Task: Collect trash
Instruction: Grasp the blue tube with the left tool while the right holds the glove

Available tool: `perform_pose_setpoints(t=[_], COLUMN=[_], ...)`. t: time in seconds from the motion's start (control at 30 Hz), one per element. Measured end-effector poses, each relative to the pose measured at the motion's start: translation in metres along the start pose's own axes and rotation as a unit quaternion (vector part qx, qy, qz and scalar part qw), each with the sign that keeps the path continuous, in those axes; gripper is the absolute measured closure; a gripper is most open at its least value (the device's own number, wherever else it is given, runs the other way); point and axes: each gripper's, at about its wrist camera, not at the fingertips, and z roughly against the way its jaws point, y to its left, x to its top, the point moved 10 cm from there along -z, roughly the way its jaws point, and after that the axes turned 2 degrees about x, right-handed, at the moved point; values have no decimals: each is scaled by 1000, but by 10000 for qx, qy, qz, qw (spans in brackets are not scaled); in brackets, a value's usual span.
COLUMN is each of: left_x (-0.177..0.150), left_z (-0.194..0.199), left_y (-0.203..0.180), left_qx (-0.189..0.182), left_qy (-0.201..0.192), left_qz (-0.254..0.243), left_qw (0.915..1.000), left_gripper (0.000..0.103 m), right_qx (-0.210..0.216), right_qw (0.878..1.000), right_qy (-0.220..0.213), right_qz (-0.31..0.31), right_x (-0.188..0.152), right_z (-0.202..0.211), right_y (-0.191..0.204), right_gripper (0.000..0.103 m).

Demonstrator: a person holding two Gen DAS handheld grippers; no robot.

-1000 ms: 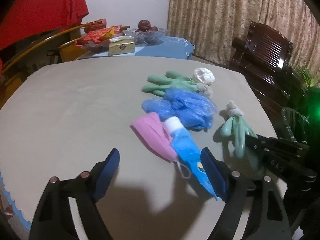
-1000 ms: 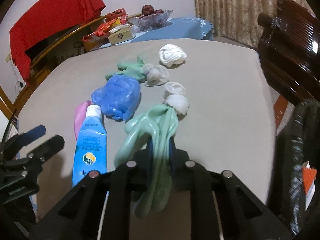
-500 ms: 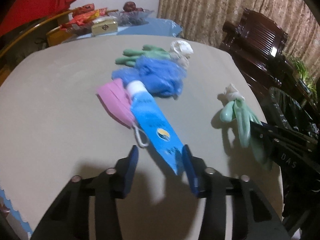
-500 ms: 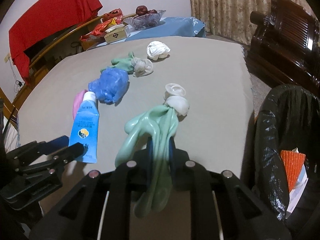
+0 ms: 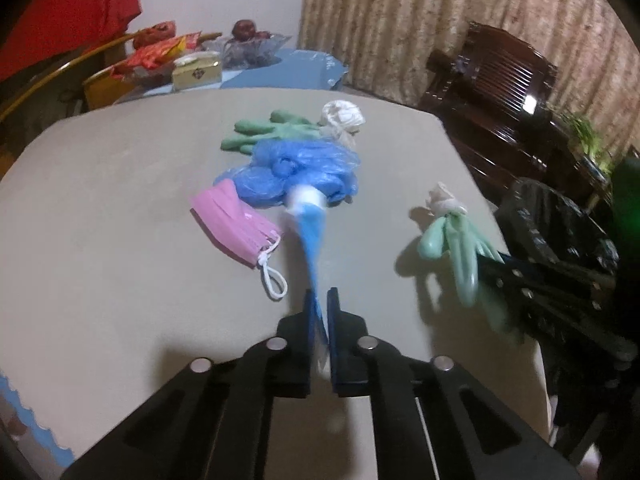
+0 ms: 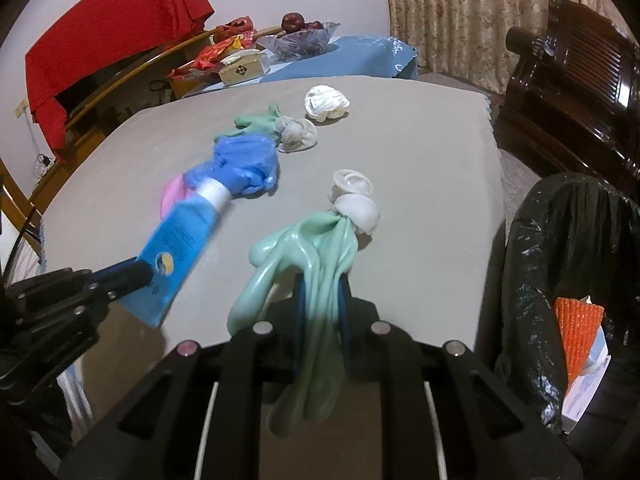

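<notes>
Blue tube point(image 5: 313, 240) now clamped, left gripper point(image 5: 319, 300) closed

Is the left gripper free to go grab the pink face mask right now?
Probably not: the left gripper is shut on the blue tube. The pink mask lies uncovered beside it, so only the occupied jaws hinder.

Left wrist view rides close behind the left tool point(image 5: 319, 300), angled down across the grey surface point(image 5: 120, 240) toward the curtain. Right wrist view sits rightward, facing likewise. Both share the blue tube point(image 5: 310, 236) and bin point(image 6: 576, 240).
</notes>
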Motion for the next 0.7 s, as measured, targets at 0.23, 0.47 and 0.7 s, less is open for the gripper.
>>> perform_pose_setpoints(t=[0.23,0.47,0.7], left_x=[-23,-20,4], left_z=[-2,-37,-54], left_y=[-7,-7,-11], left_qx=[-157,-21,-89], left_qy=[229,414,343], left_qz=[-438,-337,-298], left_qw=[9987,9986,9989], left_gripper=[96,83,78], right_qx=[-18,-80,-110], right_qw=[10000,9999,9999], right_qy=[31,75,53], right_qz=[81,66,30], right_x=[-7,-9,-3], right_z=[8,11,13], right_y=[0,-7,-13], right_gripper=[88,88,88])
